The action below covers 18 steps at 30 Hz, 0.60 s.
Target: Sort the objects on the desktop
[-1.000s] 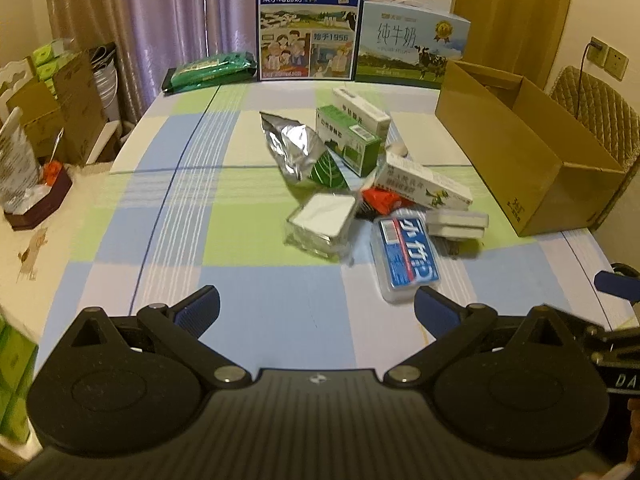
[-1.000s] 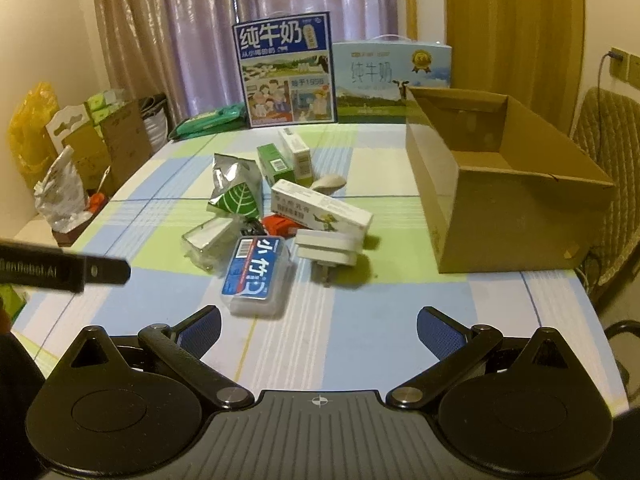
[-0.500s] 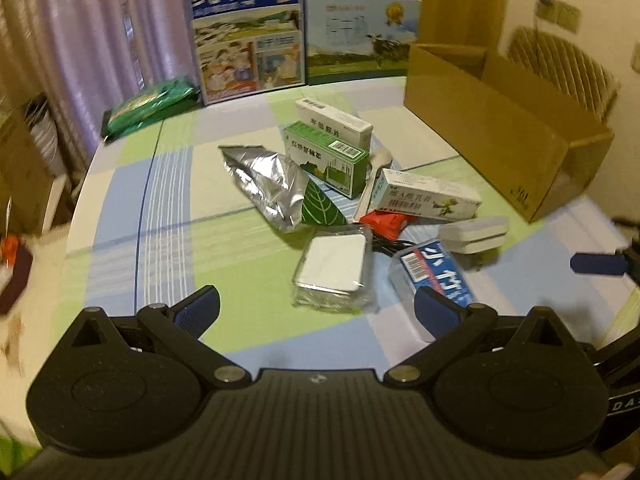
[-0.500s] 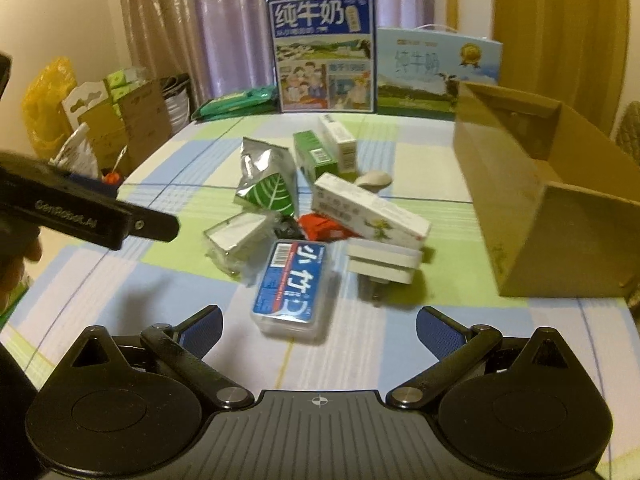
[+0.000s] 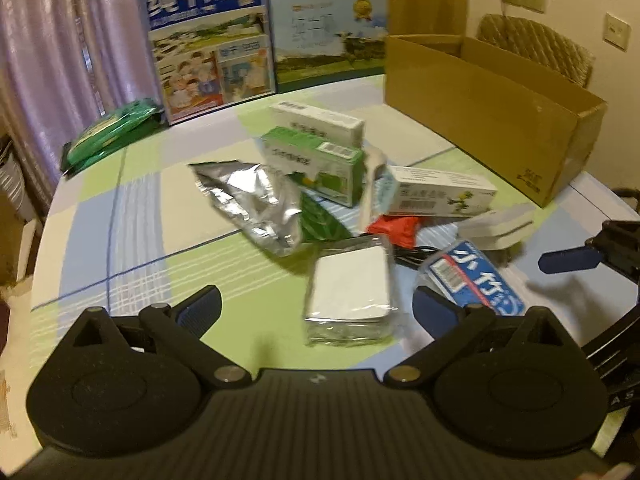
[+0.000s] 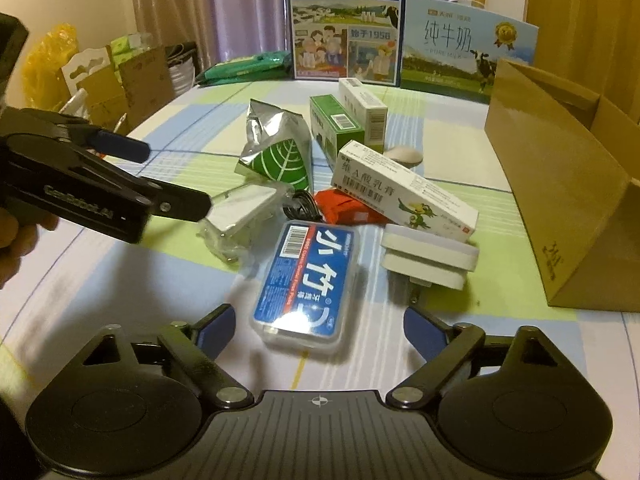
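Surface (image 6: 120,280) with the checked cloth carries everything; the open cardboard box (image 6: 560,184) on its right side looks empty as far as visible, so my read is sorting hasn't started, nothing is placed. Two milk cartons (image 6: 344,20) stand at the back, not part of the pile. Pile sits mid-surface, all unsorted: silver foil pouch (image 6: 276,144), green box (image 6: 334,126) with a white box (image 6: 364,106) touching beside it, long ointment box (image 6: 404,188) leaning over a red packet (image 6: 344,208), white plug adapter (image 6: 430,256), clear-wrapped white pack (image 5: 348,284), blue-label plastic case (image 6: 306,280) nearest. Left gripper (image 5: 316,306) is spread wide, empty, lined up on the wrapped white pack, not touching. Right gripper (image 6: 318,326) is also spread, empty, straddling the near end of the blue-label case, no contact that I can see. Left to do: all of it, first picks pending.
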Available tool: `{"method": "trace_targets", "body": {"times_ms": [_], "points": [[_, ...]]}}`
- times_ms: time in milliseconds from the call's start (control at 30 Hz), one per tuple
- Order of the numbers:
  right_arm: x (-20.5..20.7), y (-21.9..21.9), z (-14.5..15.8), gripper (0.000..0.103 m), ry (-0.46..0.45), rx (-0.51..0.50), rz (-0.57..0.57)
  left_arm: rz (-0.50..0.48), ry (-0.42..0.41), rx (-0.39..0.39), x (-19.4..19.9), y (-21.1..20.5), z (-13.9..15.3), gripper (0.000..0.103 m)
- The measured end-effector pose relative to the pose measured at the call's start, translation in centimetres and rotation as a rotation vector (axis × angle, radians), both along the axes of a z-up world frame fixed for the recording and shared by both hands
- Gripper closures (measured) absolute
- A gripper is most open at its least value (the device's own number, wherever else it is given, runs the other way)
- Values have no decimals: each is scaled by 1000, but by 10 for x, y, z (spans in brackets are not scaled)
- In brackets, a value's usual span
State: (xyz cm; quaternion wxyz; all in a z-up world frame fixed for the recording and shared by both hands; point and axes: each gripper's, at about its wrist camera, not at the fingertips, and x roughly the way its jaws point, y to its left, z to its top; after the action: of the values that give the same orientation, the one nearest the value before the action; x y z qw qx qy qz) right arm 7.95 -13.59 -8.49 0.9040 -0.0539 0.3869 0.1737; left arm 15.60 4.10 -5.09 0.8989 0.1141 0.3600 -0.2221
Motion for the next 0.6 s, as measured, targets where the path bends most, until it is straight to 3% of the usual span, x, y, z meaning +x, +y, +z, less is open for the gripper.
{"method": "trace_targets", "body": {"times_ms": [200,433,600], "points": [[11,8,-7,23,8,14,-3,0,28,-14,0,7,-8,6],[20,10,-15,46,43,27,-15,-27,27,-3,0,1,-14,7],[16,2,-13,48,43,35,-21,-64,64,31,6,-10,-26,13]]}}
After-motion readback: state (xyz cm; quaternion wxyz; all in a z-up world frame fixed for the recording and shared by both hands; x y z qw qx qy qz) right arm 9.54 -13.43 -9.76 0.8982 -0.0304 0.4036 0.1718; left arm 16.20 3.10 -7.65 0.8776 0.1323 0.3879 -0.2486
